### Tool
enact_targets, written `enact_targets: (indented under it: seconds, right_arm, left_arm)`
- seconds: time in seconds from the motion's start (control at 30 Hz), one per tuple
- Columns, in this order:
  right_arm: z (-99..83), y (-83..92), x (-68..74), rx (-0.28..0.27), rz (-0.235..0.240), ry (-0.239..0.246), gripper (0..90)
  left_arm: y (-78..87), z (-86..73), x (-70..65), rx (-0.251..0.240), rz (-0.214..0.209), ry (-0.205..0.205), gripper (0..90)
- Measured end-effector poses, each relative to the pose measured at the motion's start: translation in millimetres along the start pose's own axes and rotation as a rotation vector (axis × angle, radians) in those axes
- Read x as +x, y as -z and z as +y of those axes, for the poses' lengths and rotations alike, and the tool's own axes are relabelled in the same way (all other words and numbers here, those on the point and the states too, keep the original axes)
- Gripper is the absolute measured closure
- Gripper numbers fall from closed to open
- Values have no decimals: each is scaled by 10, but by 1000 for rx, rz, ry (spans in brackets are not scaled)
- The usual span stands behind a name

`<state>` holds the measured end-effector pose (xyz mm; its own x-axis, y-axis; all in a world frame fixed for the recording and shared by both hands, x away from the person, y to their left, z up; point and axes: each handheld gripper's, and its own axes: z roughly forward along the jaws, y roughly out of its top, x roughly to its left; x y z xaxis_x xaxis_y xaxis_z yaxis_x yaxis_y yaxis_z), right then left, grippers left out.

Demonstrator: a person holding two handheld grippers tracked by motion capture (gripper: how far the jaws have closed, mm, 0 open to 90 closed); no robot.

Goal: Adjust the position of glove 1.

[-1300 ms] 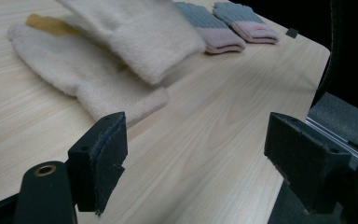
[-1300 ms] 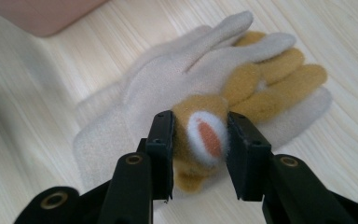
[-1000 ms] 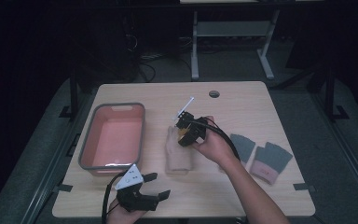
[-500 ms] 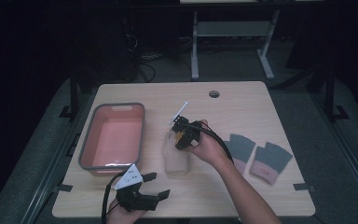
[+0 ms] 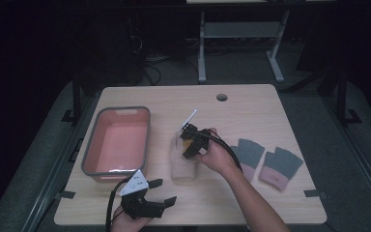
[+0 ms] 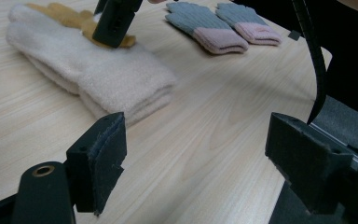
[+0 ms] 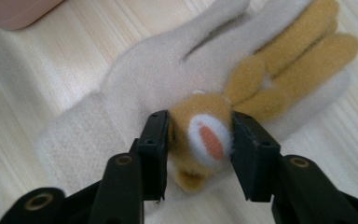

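Note:
A cream fleece glove (image 5: pixel 182 168) (image 7: pixel 135 88) (image 6: pixel 98 70) lies flat near the middle of the table. On it sits a yellow-brown plush piece (image 7: pixel 205 140) with a white and orange patch and finger-like strips. My right gripper (image 5: pixel 189 145) (image 7: pixel 198 126) points down on the glove, its jaws pressed against both sides of that plush piece. In the left gripper view this same gripper (image 6: pixel 114 21) stands on the glove. My left gripper (image 5: pixel 163 191) (image 6: pixel 200 154) rests open at the front edge, nothing between its jaws.
A pink tub with a grey rim (image 5: pixel 123 109) stands at the left. Two grey gloves with pink cuffs (image 5: pixel 249 153) (image 5: pixel 281 166) (image 6: pixel 205 25) lie at the right. A cable hole (image 5: pixel 221 97) sits near the table's far edge.
My right gripper has come down and slightly toward the near side, onto the glove. The left gripper has not moved.

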<state>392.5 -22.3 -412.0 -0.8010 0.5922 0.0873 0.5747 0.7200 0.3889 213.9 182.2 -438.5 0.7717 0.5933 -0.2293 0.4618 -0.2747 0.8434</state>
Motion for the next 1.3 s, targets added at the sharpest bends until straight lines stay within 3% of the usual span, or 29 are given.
enact_targets:
  seconds: [0.13, 0.27, 0.37, 0.5, 0.67, 0.77, 0.97, 1.3]
  right_arm:
    - [-15, 9, -8, -4, 8, -2, 522]
    - [45, 80, 32, -50, -11, 20, 465]
    - [118, 86, 74, -73, 7, 32, 467]
    - [227, 0, 152, -57, -10, 68, 454]
    - [327, -91, 210, -56, -8, 78, 434]
    - [376, -217, 245, -25, -44, 104, 420]
    - [340, -331, 220, 15, -72, 132, 426]
    - [120, -222, 67, 24, -65, 105, 431]
  left_arm:
    - [3, -3, 0, 0, 2, 1, 206]
    - [1, 1, 6, -7, 3, 1, 206]
    - [1, 0, 2, -3, 0, 2, 206]
    - [12, 1, 1, -1, -3, -3, 206]
    - [17, 0, -2, -6, -4, -1, 206]
    - [18, 3, 0, -7, -6, 0, 206]
    - [16, 2, 3, 0, -9, -2, 206]
    - [-20, 13, 17, 2, 4, 24, 206]
